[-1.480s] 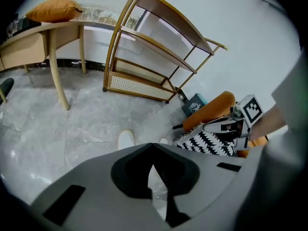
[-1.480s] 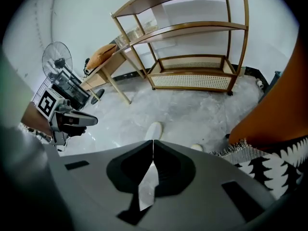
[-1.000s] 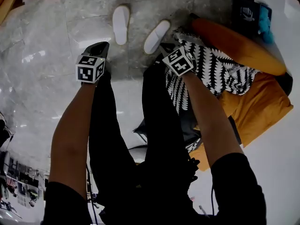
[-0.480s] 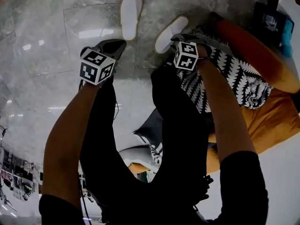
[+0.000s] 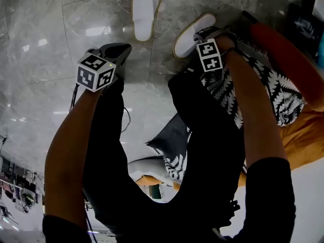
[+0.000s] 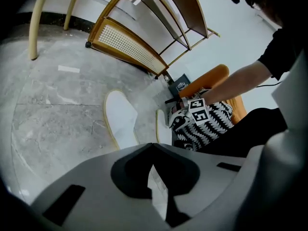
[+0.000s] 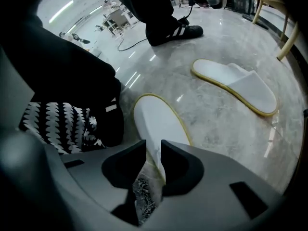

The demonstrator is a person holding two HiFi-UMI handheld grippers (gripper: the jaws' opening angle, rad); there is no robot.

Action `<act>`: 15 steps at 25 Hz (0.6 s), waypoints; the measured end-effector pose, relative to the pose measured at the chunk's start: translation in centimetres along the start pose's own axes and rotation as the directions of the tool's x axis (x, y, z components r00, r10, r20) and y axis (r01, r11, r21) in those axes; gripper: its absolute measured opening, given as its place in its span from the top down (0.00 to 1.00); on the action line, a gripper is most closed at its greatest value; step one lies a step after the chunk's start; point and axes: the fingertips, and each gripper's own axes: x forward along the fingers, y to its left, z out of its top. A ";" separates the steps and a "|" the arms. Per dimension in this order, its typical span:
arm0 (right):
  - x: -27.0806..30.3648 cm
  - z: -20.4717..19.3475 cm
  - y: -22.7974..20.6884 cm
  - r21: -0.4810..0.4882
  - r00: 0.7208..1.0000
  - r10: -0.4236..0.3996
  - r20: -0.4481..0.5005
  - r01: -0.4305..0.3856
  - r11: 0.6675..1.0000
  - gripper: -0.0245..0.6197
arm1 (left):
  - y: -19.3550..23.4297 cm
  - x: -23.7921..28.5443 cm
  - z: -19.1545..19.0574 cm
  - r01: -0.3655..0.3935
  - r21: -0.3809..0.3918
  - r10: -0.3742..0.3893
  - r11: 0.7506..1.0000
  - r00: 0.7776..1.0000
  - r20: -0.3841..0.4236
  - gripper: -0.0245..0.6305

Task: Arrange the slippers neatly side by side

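Observation:
Two white slippers with yellow rims lie on the grey marble floor, splayed apart. The left slipper [image 5: 146, 9] [image 6: 120, 119] [image 7: 240, 88] lies ahead of my left gripper [image 5: 120, 49], whose jaws are shut and empty [image 6: 153, 146]. The right slipper [image 5: 192, 33] [image 6: 162, 126] [image 7: 156, 121] lies angled, its near end right under my right gripper [image 5: 204, 34] [image 7: 153, 146]. That gripper's jaws stand a narrow gap apart. The slipper's rim shows through the gap, and I see no pad pressing on it.
A black-and-white patterned cloth [image 5: 238, 85] [image 7: 57, 121] and an orange cushion [image 5: 283, 44] lie at the right, close to the right slipper. A rattan chair [image 6: 139, 42] stands beyond the slippers. The person's black shoe [image 7: 175, 32] and a cable are on the floor.
Both grippers have come down toward the slippers. The right gripper has rolled and moved over the near end of the right slipper. The slippers have not moved.

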 end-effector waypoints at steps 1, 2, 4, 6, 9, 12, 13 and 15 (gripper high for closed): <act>0.3 0.1 -0.1 -0.003 1.000 0.004 0.006 -0.004 1.000 0.79 | 0.3 -0.1 0.1 0.003 -0.009 -0.003 1.000 1.000 0.008 0.94; 0.5 0.3 -0.2 -0.005 1.000 0.003 0.011 -0.003 1.000 0.81 | 0.6 -0.3 0.4 0.003 -0.014 -0.003 1.000 1.000 0.015 0.94; 0.7 0.3 -0.6 -0.008 1.000 -0.007 0.013 0.007 1.000 0.87 | 1.1 -0.7 0.9 0.002 -0.019 -0.002 1.000 1.000 0.025 0.94; 0.6 0.4 -0.8 -0.005 1.000 -0.005 0.009 0.006 1.000 0.88 | 1.3 -1.0 1.3 0.006 -0.024 -0.006 1.000 0.999 0.031 0.94; 0.0 0.9 -0.8 0.017 1.000 0.000 0.017 -0.001 1.000 0.89 | 1.4 -1.8 1.7 0.014 -0.057 -0.011 0.998 0.999 0.047 0.94; -1.4 1.3 -1.1 0.041 0.999 -0.027 0.034 0.026 0.999 0.90 | 1.1 -2.6 2.7 0.001 -0.100 0.006 0.995 0.997 0.075 0.94; -2.1 1.4 -1.3 0.058 0.998 -0.042 0.040 0.039 0.998 0.90 | 0.9 -2.8 3.1 -0.001 -0.117 0.012 0.993 0.996 0.085 0.94; -3.9 1.7 -1.7 0.118 0.996 -0.073 0.058 0.066 0.991 0.90 | 0.2 -3.3 3.7 0.004 -0.150 0.012 0.989 0.995 0.100 0.94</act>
